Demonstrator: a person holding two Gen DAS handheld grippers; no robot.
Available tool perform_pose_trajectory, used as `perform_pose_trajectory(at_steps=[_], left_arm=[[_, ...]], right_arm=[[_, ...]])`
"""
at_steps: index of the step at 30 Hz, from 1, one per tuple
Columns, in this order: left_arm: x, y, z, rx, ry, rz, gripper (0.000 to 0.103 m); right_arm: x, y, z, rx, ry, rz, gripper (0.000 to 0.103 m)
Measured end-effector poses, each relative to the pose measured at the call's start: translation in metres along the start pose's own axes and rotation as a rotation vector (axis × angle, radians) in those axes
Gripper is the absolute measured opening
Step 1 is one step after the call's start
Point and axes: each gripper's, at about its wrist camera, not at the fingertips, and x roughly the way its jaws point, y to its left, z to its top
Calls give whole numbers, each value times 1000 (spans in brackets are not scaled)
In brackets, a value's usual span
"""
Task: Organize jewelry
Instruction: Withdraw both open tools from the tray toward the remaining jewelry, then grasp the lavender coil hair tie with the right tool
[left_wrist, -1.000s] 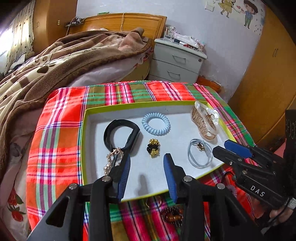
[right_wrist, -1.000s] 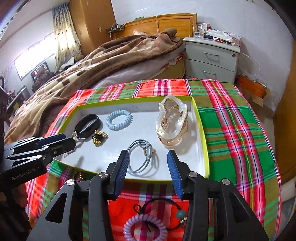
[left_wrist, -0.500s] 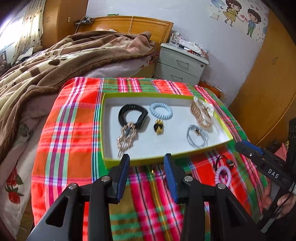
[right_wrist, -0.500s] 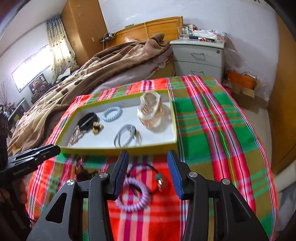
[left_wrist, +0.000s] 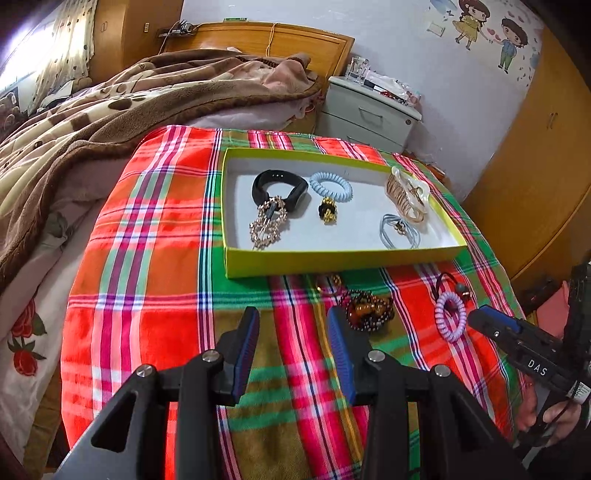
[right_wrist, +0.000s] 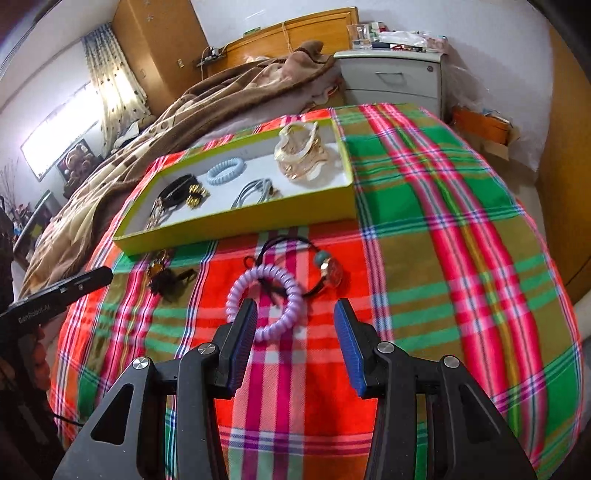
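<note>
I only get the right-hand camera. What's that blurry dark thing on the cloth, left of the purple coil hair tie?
Observer: The left camera shows an amber-brown beaded hair piece, just beyond the open left tool.
Visitor: And the glint at the tray's left end?
Observer: A gold chain ornament lying partly over a black band, inside the yellow-green tray.
Visitor: Anything on the wall above the nightstand?
Observer: A cartoon sticker of two children.
</note>
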Motion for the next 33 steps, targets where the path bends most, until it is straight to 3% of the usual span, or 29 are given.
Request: perform_pose_trajectory(at_steps=[8,11,14,16,33], left_arm=[[-1,4,-5,-12,6,-5,40],[0,4,-7,-12,10,-9,40],[0,4,-8,-11,15,-11,40],[1,3,-9,-11,18,-13,40],[15,-30,-5,37,60,-80,47]], right_arm=[[12,9,0,-6,12,-24,43],[15,15,0,-33,14,-52,22],[14,16,-1,-48,6,-72,19],[14,16,-2,-48,4,-79,11],[-9,-7,-4,32,-75,-22,10]])
